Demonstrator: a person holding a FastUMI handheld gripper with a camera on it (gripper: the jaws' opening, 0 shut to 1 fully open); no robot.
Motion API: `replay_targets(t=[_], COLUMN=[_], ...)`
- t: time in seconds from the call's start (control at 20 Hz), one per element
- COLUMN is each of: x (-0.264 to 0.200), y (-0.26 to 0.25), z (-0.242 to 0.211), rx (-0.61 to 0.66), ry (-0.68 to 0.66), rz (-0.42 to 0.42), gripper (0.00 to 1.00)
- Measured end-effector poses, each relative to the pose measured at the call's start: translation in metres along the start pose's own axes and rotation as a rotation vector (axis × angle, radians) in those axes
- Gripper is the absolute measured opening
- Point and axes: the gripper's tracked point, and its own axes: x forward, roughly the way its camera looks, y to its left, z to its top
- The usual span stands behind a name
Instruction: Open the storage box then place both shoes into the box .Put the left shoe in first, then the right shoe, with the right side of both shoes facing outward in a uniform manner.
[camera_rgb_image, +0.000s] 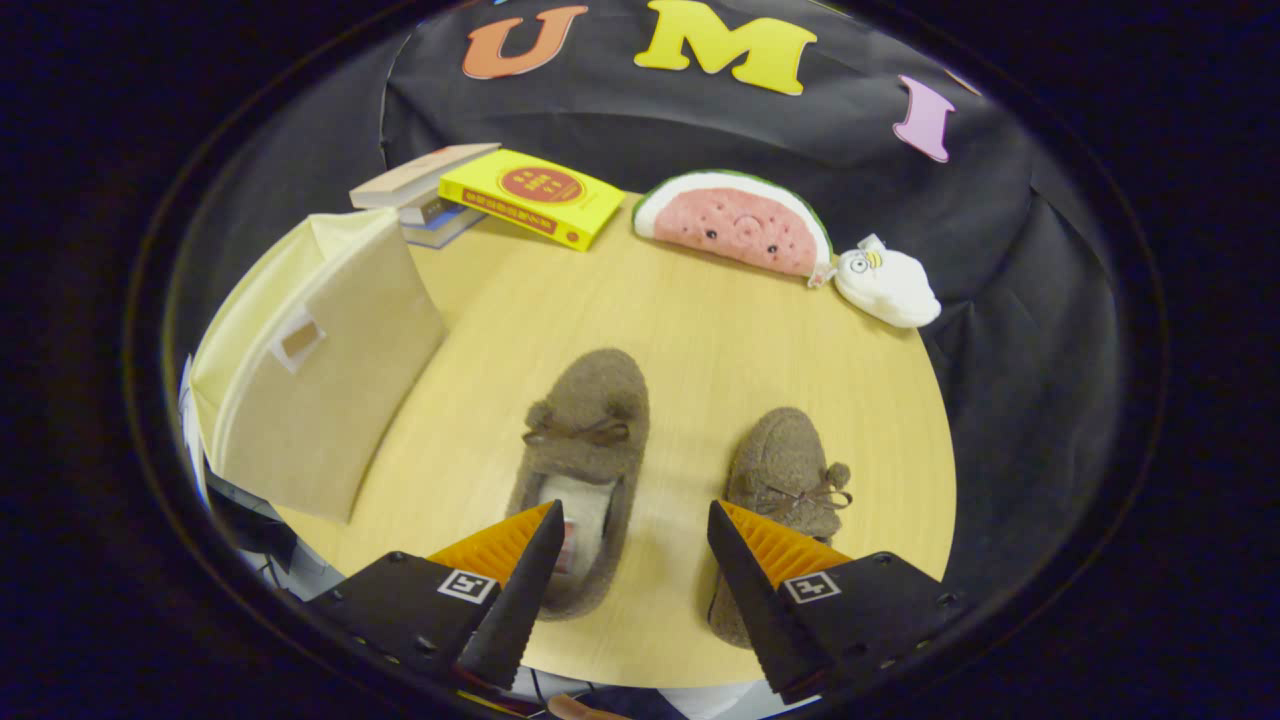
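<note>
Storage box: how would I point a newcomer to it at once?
Start at the round wooden table. The storage box stands at its edge, left of the two brown shoes and nearer than the stack of books, well off to the left of the open gripper. It is the only tall, plain cream fabric thing there, with a small label pocket on its face.

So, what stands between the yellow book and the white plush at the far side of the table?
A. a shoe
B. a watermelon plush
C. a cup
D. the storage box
B: the watermelon plush lies between the yellow book and the white plush, far beyond the open gripper, whose fingers hold nothing and hover over the two shoes.
</note>
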Motion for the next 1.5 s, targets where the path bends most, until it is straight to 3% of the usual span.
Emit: replay_targets(t=[0.1, 0.3, 0.5, 0.55, 0.65, 1.05, 1.5], x=[0.017, 0.042, 0.045, 0.047, 0.045, -0.001, -0.125], y=[0.000, 0.015, 0.029, 0.030, 0.029, 0.028, 0.047], z=[-0.008, -0.021, -0.019, -0.021, -0.019, -0.013, 0.042], rx=[0.012, 0.017, 0.023, 0.017, 0.045, 0.220, 0.229], ry=[0.032, 0.148, 0.169, 0.175, 0.166, 0.125, -0.050], rz=[-0.004, 0.025, 0.074, 0.075, 0.081, 0.192, 0.242], gripper=[0.87, 0.52, 0.14, 0.14, 0.03, 0.00, 0.00])
